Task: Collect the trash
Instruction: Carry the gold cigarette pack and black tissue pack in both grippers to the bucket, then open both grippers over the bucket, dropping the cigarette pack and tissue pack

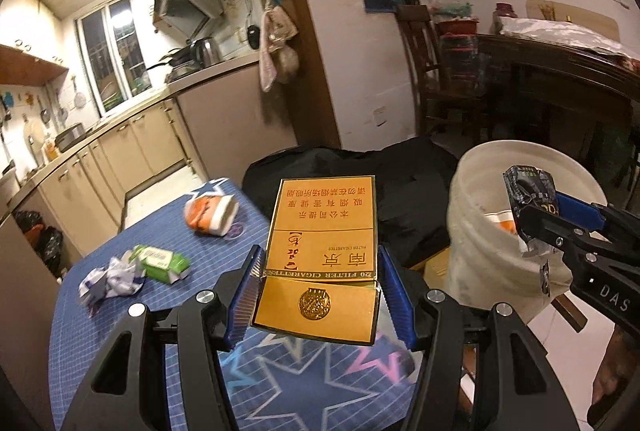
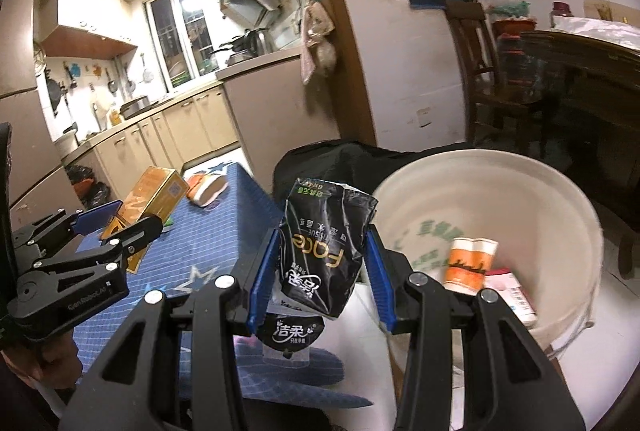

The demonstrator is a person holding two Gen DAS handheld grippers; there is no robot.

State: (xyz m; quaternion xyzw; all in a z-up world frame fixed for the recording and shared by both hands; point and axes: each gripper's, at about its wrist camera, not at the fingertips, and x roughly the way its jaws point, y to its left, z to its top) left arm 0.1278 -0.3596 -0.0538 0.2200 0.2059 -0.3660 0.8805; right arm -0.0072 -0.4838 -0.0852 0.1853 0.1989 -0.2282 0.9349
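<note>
Left gripper (image 1: 318, 295) clamps cigarette box (image 1: 324, 251) | long axis forward, lid nearest

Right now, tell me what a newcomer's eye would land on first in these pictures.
First, the gold cigarette box clamped in the left gripper above the blue star-patterned table. Next, the black tissue packet pinched in the right gripper beside the white bucket, which already holds an orange paper cup. Crumpled wrappers lie on the table's left.
</note>
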